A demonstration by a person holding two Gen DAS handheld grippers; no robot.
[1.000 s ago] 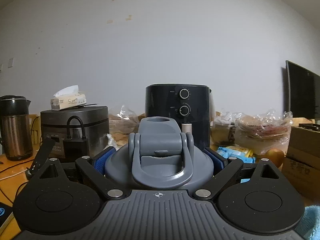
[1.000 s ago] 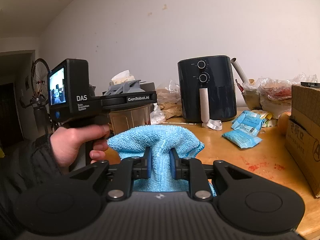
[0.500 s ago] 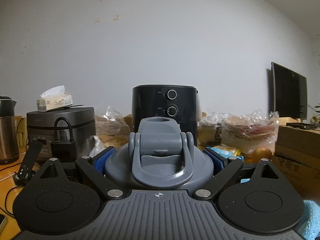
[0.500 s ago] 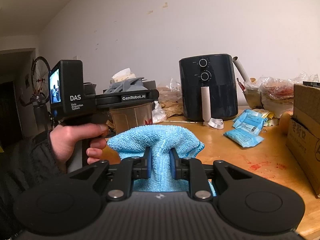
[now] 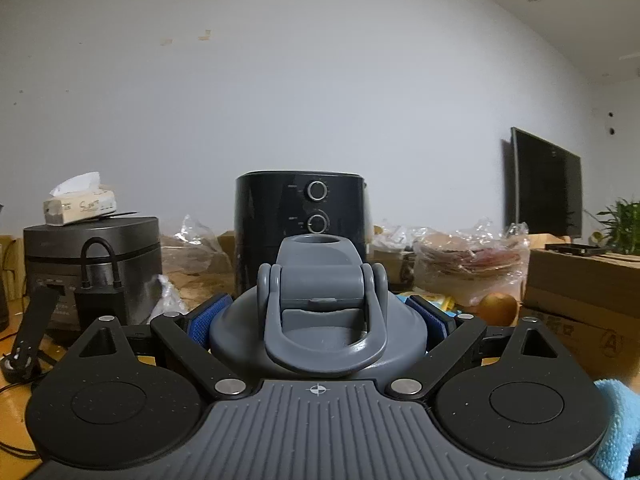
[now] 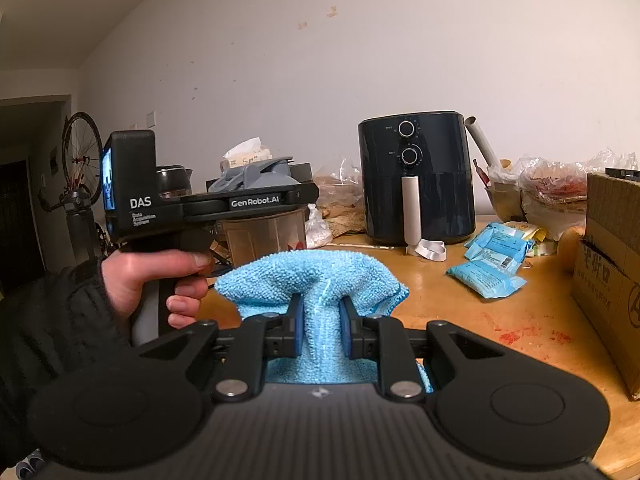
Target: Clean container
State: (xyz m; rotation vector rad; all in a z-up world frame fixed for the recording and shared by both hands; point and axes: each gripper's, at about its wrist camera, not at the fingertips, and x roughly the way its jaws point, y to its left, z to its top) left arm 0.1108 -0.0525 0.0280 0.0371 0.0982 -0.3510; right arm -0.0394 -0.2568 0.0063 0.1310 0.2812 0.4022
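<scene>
1. Container [image 5: 318, 322]: grey lid with a flip spout and a loop handle fills the middle of the left wrist view. In the right wrist view its clear brownish body [image 6: 260, 236] shows below the left claw, raised at the left side of the counter [image 6: 460, 312].
2. Left claw [image 5: 318, 320]: clenched on the container. Its blue pads [image 5: 210, 318] press the lid rim on both sides, with the jaws spread wide around it.
3. Left hand [image 6: 156, 276]: wraps the black handle of the left device; a dark sleeve [image 6: 48, 320] covers the forearm.
4. Right claw [image 6: 319, 330]: grasping a light blue cloth [image 6: 316, 276]. The jaws stand close together, and a fold of the cloth is pinched between the pads. The rest of the cloth bunches out ahead of the fingertips, just to the right of the container body.
5. Counter, rear: a black air fryer [image 6: 416, 184] with two dials stands against the wall. A tissue box [image 5: 80, 204] rests on a dark cooker [image 5: 92, 256] to its left.
6. Counter, right: blue packets [image 6: 486, 276] lie near the fryer. Bagged food [image 5: 468, 264] sits behind them, and a cardboard box [image 6: 612, 268] stands at the edge.
</scene>
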